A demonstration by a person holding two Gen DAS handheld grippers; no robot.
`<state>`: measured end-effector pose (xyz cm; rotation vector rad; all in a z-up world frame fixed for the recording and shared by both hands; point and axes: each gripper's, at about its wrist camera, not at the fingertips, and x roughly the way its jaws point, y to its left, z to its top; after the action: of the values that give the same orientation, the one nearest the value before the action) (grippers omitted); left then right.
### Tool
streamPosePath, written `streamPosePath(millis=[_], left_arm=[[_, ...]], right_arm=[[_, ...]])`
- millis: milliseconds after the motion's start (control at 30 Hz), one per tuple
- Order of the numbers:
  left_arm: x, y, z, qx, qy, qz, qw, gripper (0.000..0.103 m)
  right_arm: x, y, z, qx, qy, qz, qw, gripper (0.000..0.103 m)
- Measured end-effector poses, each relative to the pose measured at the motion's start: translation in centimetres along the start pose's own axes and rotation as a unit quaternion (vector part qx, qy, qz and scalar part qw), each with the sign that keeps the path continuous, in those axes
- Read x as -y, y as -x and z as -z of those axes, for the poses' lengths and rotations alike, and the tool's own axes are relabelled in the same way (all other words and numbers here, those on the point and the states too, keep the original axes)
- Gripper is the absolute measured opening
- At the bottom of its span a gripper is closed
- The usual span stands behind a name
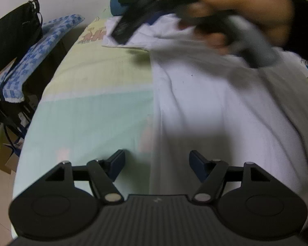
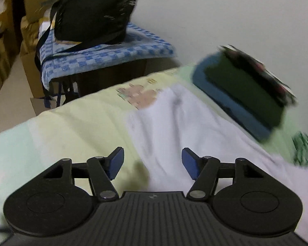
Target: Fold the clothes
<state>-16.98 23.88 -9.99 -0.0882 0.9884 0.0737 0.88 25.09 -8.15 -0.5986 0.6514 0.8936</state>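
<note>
A white cotton garment [image 1: 211,106] is lying flat on the pale yellow and mint bed sheet [image 1: 88,94], its long axis running away from the left gripper [image 1: 157,165] toward the far end of the bed. Its straight left edge is passing just inside that gripper's right finger, so the left finger [image 1: 118,162] is hanging over bare sheet and the right finger over white cloth. The jaws are standing wide apart with nothing between the pads, and no pad is pressing on the fabric.

Beyond those fingertips, at the far end of the garment, the right gripper [image 1: 145,16] is showing as a dark blur in a person's hand [image 1: 236,18], hovering over the cloth's far left corner.

In the right wrist view the right gripper [image 2: 153,165] is also gaping wide and holding nothing. The garment [image 2: 174,127] is stretching ahead of its fingers and slanting toward the upper left, with its left edge falling between the two fingertips; the left finger is over yellow sheet, the right finger [image 2: 190,165] over white fabric. Whether either pad is touching the cloth cannot be told through the blur.

Ahead and to the right of these fingers, a stack of folded blue, dark green and black clothes [image 2: 244,90] is sitting just beyond the garment. Far off to the left, a black fabric shoulder bag [image 2: 90,18] is resting on a blue checkered cloth [image 2: 104,55].
</note>
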Motion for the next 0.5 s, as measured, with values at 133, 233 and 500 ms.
streamPosePath(millis=[133, 233, 500], left_arm=[[-0.3, -0.2, -0.7, 0.007, -0.008, 0.004, 0.9999, 0.072], [-0.6, -0.2, -2.1, 0.026, -0.023, 0.006, 0.9994, 0.077], [-2.9, -1.8, -7.0, 0.063, -0.015, 0.011, 0.9978, 0.084]], right_arm=[[-0.5, -2.7, -1.5, 0.001, -0.021, -0.005, 1.0, 0.063], [-0.5, -4.2, -2.5, -0.004, -0.036, 0.001, 0.999, 0.03], [4.6, -3.8, -2.1, -0.005, -0.141, -0.021, 0.99, 0.002]])
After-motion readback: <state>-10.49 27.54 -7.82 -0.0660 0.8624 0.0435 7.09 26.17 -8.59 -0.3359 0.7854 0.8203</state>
